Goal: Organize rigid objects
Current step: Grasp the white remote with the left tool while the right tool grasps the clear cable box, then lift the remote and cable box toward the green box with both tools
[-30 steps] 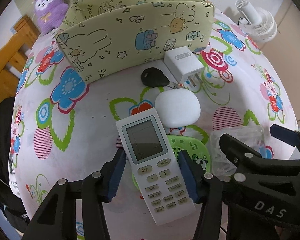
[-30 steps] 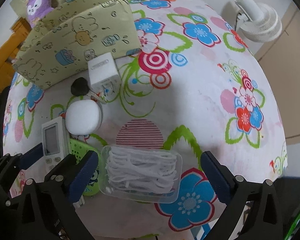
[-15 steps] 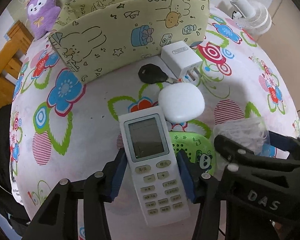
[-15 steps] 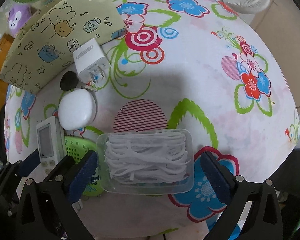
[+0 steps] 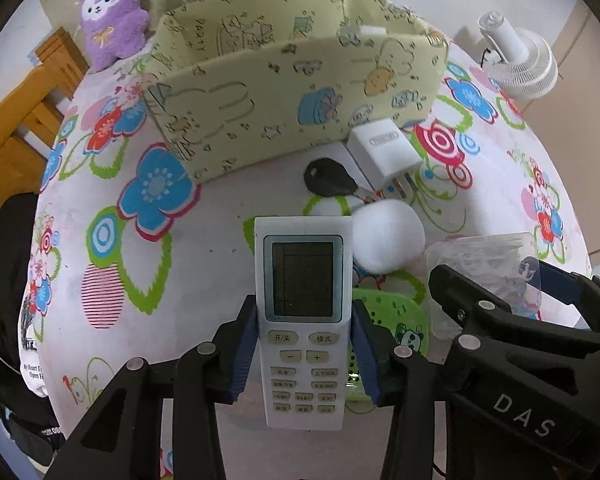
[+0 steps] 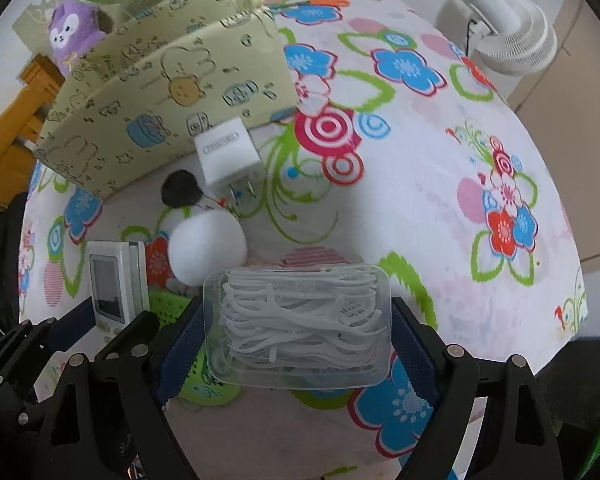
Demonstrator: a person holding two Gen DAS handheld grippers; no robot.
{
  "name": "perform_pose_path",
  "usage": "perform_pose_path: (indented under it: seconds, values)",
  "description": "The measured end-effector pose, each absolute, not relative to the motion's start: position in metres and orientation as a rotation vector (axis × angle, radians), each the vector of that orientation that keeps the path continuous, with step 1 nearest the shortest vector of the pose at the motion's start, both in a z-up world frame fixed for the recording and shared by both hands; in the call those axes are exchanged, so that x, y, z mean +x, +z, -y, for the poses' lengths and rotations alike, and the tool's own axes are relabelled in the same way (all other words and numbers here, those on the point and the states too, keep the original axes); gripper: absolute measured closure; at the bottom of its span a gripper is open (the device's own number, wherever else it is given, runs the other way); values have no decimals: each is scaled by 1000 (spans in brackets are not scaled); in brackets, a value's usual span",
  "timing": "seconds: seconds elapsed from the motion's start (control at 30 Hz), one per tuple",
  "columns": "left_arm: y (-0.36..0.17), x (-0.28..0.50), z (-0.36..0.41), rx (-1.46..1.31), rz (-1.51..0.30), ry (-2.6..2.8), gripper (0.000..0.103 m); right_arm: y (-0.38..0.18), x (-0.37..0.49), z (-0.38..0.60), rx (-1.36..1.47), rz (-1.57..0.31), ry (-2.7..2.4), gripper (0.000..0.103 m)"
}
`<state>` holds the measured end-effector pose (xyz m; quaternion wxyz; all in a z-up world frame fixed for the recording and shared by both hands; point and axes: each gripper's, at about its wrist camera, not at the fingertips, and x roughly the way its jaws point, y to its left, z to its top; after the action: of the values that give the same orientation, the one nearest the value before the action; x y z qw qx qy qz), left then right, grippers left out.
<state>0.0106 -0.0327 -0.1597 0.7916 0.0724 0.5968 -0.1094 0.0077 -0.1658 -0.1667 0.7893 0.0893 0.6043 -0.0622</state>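
While most of the pieces sit loose on the tabletop (image 5: 228,240), you have little visibly stowed in the yellow-green organizer box (image 5: 284,92), whose inside is mostly hidden. Your left hand-held gripper (image 5: 304,354) is closing, pads against the sides of the white remote (image 5: 302,320). Your right hand-held gripper (image 6: 296,340) clamps the clear box of floss picks (image 6: 300,328), seemingly just off the cloth. The key (image 5: 327,178), charger (image 5: 382,154) and white case (image 5: 388,236) remain.
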Motion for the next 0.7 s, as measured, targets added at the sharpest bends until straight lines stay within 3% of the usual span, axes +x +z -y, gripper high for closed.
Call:
perform_pose_path:
  seconds: [0.7]
  values:
    - [-117, 24, 34, 115, -1196, -160, 58, -128, 25, 165, 141, -1228, -72, 14]
